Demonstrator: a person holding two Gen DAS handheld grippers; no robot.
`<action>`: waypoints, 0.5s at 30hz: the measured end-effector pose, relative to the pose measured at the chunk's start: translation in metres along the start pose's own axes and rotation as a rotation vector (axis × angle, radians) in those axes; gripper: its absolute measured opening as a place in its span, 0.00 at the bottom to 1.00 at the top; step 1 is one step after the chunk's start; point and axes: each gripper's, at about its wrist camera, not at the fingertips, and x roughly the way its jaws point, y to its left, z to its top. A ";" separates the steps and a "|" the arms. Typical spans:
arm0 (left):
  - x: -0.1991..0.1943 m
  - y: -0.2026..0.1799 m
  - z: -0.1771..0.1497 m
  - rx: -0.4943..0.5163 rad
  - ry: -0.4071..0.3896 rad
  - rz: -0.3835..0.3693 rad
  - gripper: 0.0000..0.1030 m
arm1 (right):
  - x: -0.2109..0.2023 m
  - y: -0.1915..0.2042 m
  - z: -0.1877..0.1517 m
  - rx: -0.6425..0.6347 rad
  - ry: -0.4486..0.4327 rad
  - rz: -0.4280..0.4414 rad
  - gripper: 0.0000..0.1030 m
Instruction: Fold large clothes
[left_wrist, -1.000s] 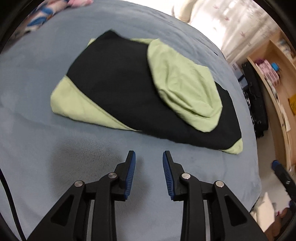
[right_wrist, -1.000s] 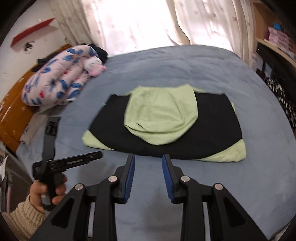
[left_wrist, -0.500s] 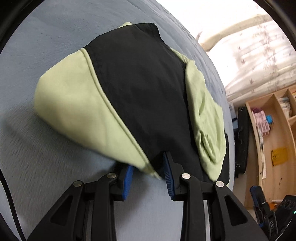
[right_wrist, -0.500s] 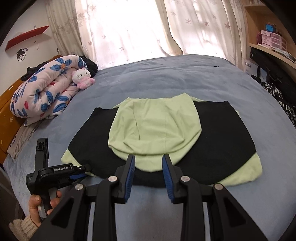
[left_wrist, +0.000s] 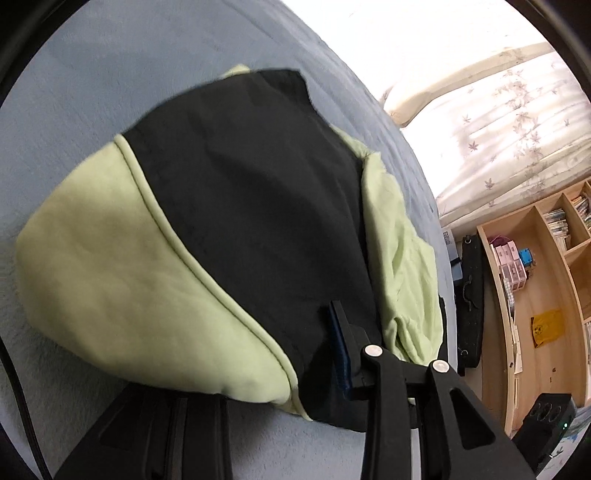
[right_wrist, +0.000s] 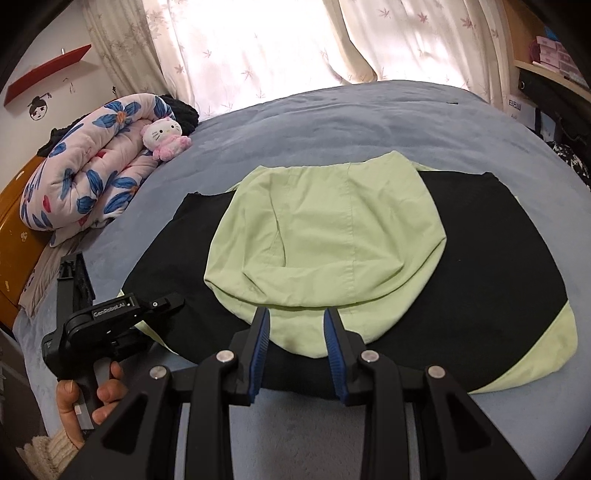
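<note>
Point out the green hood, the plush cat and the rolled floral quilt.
green hood (right_wrist: 325, 236): right wrist view, middle of its top panel.
plush cat (right_wrist: 162, 133): right wrist view, its white face.
rolled floral quilt (right_wrist: 85, 173): right wrist view, its outer roll.

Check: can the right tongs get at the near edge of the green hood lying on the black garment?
Probably yes. The right tongs stand open with the green hood's near edge between the fingers, nothing lying over it. The left tongs are off at the garment's left corner, out of the way.
</note>
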 end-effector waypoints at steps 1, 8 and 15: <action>-0.003 -0.002 0.001 0.008 -0.012 0.000 0.29 | 0.000 0.000 0.000 -0.003 -0.004 0.002 0.29; -0.003 -0.018 0.008 0.097 -0.038 0.056 0.29 | 0.004 0.002 -0.001 0.008 0.005 0.024 0.29; 0.001 -0.022 0.021 0.123 -0.042 0.076 0.29 | 0.006 0.003 -0.002 0.007 0.023 0.012 0.29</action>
